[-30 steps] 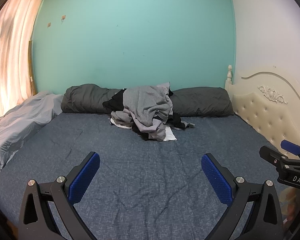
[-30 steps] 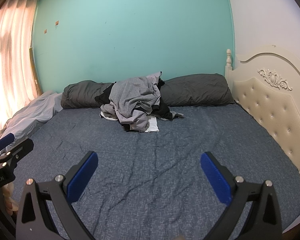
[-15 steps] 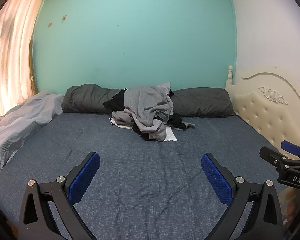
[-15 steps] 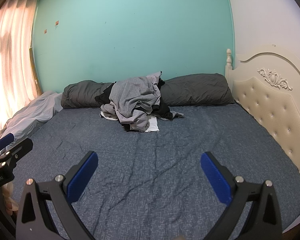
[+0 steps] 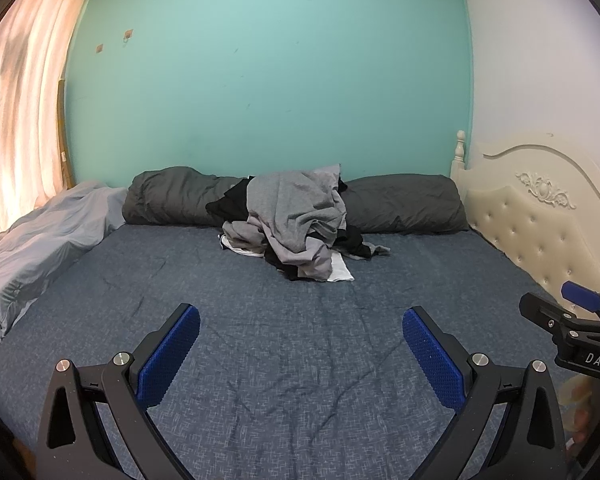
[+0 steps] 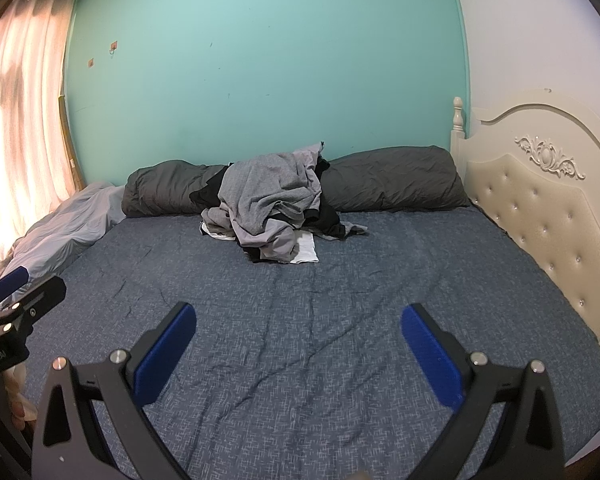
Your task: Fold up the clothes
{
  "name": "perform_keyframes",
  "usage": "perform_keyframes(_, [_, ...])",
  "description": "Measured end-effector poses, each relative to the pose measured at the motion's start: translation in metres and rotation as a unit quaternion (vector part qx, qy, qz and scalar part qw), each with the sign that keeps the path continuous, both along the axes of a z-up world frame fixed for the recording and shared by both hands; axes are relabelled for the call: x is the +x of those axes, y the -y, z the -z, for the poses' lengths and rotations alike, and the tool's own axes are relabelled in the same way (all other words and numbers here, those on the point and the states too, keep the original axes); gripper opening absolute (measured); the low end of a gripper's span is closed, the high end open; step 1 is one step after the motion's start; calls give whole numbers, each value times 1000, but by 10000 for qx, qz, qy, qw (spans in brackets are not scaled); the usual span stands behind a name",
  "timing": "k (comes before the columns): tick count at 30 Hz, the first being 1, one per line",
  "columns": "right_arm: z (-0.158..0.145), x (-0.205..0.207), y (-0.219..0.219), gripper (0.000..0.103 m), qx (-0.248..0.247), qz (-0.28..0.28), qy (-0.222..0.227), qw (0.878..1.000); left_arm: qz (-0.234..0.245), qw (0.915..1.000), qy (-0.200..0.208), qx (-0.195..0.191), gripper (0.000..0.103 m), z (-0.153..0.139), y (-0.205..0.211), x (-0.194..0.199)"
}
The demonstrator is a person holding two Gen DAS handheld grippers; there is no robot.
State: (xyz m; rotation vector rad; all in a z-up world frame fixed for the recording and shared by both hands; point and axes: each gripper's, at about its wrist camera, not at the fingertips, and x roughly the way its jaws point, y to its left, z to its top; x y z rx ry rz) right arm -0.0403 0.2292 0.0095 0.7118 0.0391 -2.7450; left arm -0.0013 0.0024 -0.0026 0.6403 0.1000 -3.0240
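A heap of clothes point(image 5: 296, 220) in grey, black and white lies at the far side of the bed, against the dark pillows; the same clothes heap point(image 6: 272, 208) shows in the right wrist view. My left gripper point(image 5: 300, 344) hangs open over the near part of the blue bedsheet point(image 5: 300, 360), nothing between its blue pads. My right gripper point(image 6: 298, 344) is open too, side by side with the left and well short of the heap. Each view catches the other gripper at its edge: the right gripper point(image 5: 572, 312) and the left gripper point(image 6: 16, 296).
Two dark grey pillows point(image 5: 404, 204) line the teal wall. A light grey duvet point(image 5: 44, 240) is bunched along the left edge by the curtain point(image 5: 16, 120). A cream padded headboard point(image 6: 540, 208) bounds the right side. Wrinkled sheet point(image 6: 300, 320) lies between grippers and heap.
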Motion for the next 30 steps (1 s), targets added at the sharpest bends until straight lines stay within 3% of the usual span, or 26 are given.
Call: perform_keyframes(30, [-3, -3, -3, 103, 16, -42, 23, 10000, -8, 10000, 7, 5, 103, -3, 1, 0])
